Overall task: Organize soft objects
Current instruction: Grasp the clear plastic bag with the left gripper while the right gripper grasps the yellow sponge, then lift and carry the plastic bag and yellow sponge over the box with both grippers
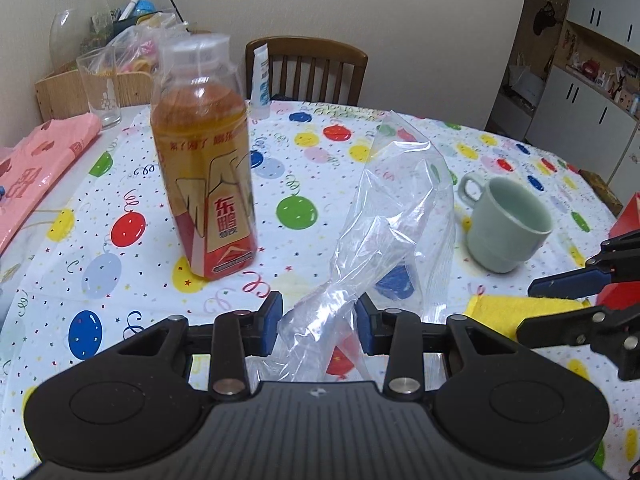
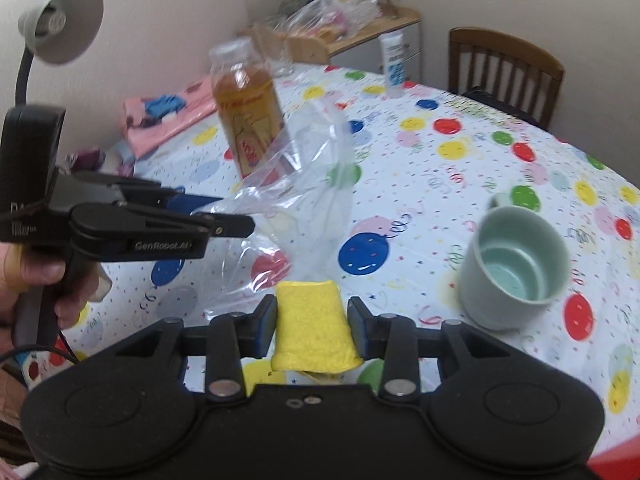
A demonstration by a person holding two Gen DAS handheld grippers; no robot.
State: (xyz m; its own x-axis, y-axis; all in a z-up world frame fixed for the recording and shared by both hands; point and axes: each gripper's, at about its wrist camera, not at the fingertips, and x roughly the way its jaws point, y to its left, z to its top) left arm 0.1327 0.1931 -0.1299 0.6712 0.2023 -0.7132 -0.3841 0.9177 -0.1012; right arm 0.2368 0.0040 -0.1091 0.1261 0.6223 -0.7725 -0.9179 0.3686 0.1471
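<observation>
A clear plastic zip bag [image 1: 400,208] stands up off the table, its lower end bunched between the blue pads of my left gripper [image 1: 319,326], which is shut on it. In the right wrist view the left gripper [image 2: 224,216] comes in from the left with the bag [image 2: 316,184] hanging open past its tips, and a person's hand grips its handle. My right gripper [image 2: 313,322] is shut on a yellow sponge [image 2: 314,336] that fills the gap between its pads, held above the table just below the bag. The left wrist view shows the sponge [image 1: 504,312] and right gripper [image 1: 560,304] at the right edge.
An orange drink bottle [image 1: 204,184] stands behind the bag on the balloon-print tablecloth [image 1: 304,144]. A pale green mug [image 1: 504,228] sits at the right. At the left lies a pink bag [image 1: 44,160]. Behind it are a glass [image 1: 100,88], a cluttered wooden box [image 1: 60,92], a white tube [image 1: 262,80] and a chair [image 1: 308,68]. A desk lamp [image 2: 60,20] stands to the left.
</observation>
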